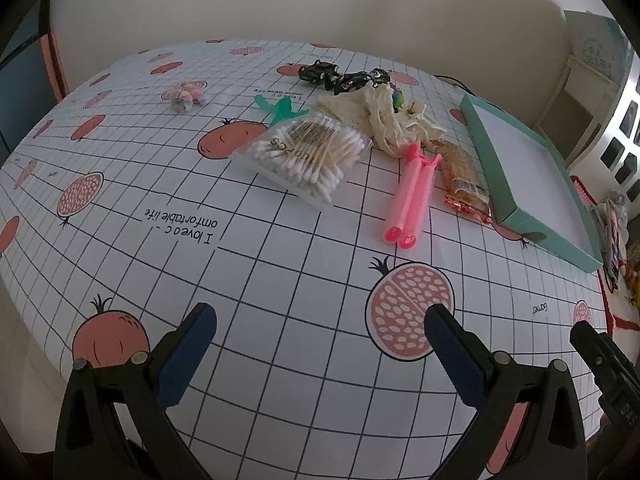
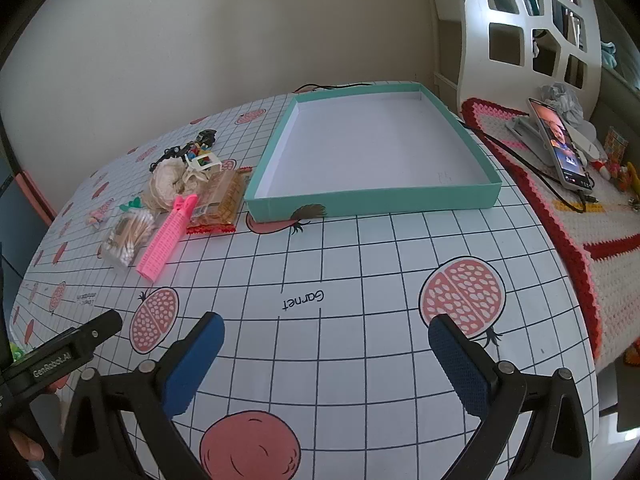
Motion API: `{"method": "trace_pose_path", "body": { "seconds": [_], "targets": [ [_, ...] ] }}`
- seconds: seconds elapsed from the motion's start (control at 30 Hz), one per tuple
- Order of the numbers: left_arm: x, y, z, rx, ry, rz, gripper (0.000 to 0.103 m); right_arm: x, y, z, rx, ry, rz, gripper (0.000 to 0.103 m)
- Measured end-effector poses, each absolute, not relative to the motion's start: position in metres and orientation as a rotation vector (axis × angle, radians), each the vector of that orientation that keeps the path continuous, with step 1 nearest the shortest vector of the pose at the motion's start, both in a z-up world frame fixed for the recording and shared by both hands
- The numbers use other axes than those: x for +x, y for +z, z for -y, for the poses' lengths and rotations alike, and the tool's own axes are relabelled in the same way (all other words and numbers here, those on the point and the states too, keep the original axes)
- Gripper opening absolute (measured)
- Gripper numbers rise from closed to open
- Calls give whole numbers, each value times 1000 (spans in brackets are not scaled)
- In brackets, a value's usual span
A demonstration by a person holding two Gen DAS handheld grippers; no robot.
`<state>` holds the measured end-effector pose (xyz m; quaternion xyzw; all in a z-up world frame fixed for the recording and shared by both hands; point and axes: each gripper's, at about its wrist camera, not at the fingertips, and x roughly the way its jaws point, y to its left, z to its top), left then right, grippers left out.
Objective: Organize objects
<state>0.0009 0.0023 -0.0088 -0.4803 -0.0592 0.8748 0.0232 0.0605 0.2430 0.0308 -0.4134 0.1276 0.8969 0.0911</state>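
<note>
Objects clustered mid-table, well beyond both grippers: left gripper (image 1: 320, 344) and right gripper (image 2: 326, 354) low over the gridded tablecloth (image 2: 320, 264), jaws spread wide, holding nothing. Farther out, pink clip (image 1: 410, 196), cotton swab pack (image 1: 308, 154), snack packet (image 1: 464, 180), cream lace (image 1: 384, 120). Teal box (image 2: 372, 200) just beside the packet, interior bare.

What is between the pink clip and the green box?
A snack packet lies between the pink clip and the green box, its far end beside the box. Both views show it.
</note>
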Motion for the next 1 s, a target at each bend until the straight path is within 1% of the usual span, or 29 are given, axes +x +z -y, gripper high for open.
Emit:
{"method": "trace_pose_path", "body": {
  "seconds": [1.0],
  "targets": [
    [3, -12, -7, -1505, 2702, 171, 103, 61, 31, -242, -1229, 2663, -369, 103]
  ]
}}
